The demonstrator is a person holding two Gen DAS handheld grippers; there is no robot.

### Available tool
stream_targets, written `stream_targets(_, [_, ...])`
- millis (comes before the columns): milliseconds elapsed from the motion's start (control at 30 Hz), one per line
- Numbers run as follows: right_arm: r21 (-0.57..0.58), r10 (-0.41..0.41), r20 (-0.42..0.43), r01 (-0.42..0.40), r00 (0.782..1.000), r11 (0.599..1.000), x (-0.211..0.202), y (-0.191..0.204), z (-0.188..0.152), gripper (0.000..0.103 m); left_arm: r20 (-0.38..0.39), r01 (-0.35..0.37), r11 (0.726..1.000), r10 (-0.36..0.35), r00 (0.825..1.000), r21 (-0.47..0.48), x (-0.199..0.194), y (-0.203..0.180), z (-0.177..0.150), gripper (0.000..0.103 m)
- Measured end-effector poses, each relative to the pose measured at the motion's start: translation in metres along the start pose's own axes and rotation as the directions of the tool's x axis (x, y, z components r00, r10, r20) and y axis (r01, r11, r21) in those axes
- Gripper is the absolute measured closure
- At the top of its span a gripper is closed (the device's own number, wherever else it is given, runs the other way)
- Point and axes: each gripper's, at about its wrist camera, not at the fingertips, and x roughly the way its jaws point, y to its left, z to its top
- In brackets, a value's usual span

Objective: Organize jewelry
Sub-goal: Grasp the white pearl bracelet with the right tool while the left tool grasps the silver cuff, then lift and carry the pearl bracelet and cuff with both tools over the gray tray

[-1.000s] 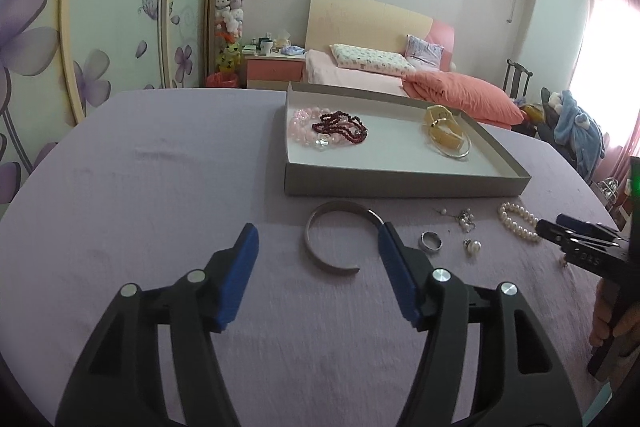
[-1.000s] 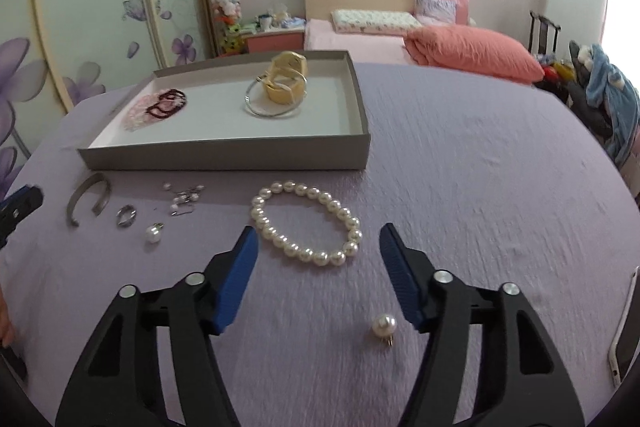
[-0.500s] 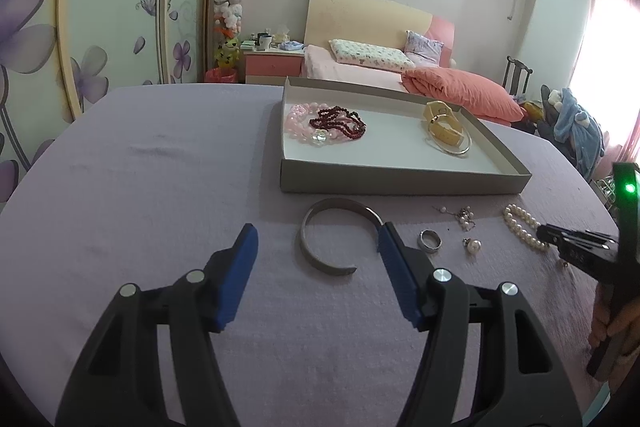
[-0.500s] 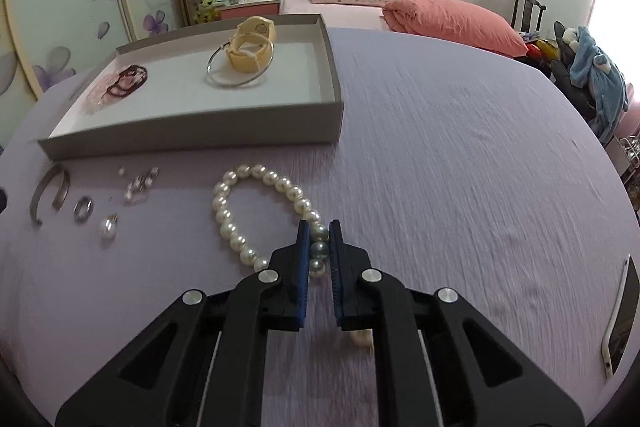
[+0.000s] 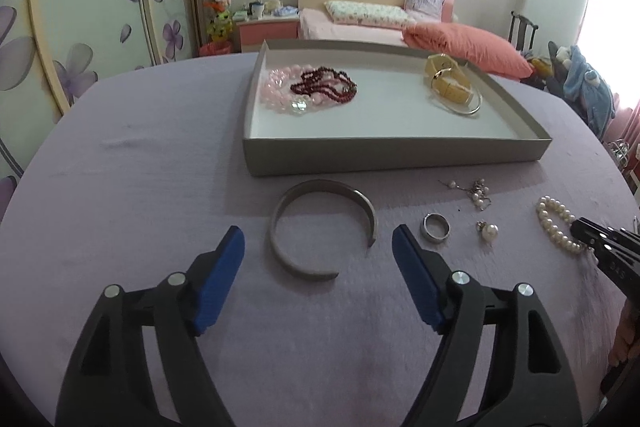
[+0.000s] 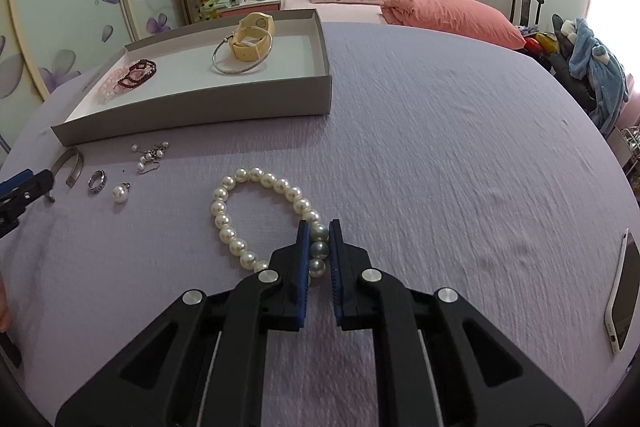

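Observation:
My right gripper [image 6: 319, 233] is shut on the near side of a white pearl bracelet [image 6: 240, 205] that lies on the purple cloth; it also shows in the left wrist view [image 5: 554, 223]. My left gripper [image 5: 318, 239] is open and empty, its fingers on either side of a silver cuff bangle [image 5: 320, 227]. A silver ring [image 5: 436, 227], a pearl pendant [image 5: 489, 231] and pearl earrings [image 5: 476, 191] lie right of the cuff. A grey tray [image 5: 360, 155] behind holds pink and dark red bead bracelets [image 5: 312, 89], a yellow watch [image 5: 448, 83] and a thin silver bangle.
A white phone [image 6: 622, 299] lies at the table's right edge. The round table wears a purple cloth [image 6: 440, 127]. A bed, a nightstand and a chair with clothes stand behind the table.
My right gripper has moved forward and down and closed on the pearl bracelet. My left gripper has edged toward the cuff bangle and stayed open.

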Motion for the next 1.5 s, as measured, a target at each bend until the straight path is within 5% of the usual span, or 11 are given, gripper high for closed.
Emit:
stream_targets(300, [0.011, 0.016, 0.0, -0.016, 1.0, 1.0, 0.0, -0.005, 0.0, 0.092, -0.078, -0.071, 0.997, 0.068, 0.995, -0.028, 0.028, -0.011, 0.011, 0.029])
stream_targets(400, [0.012, 0.017, 0.0, -0.017, 1.0, 1.0, 0.0, -0.005, 0.0, 0.092, -0.074, -0.088, 0.996, 0.086, 0.994, -0.03, 0.029, -0.011, 0.012, 0.039])
stream_targets(1000, [0.014, 0.02, 0.0, -0.02, 1.0, 1.0, 0.0, -0.006, -0.001, 0.092, 0.027, 0.008, 0.999, -0.007, 1.0, -0.05, -0.033, 0.01, -0.021, 0.039])
stream_targets(1500, [0.021, 0.036, 0.004, -0.036, 0.999, 0.999, -0.002, -0.005, -0.002, 0.093, 0.014, 0.022, 0.999, -0.021, 1.0, -0.026, -0.037, 0.004, -0.032, 0.039])
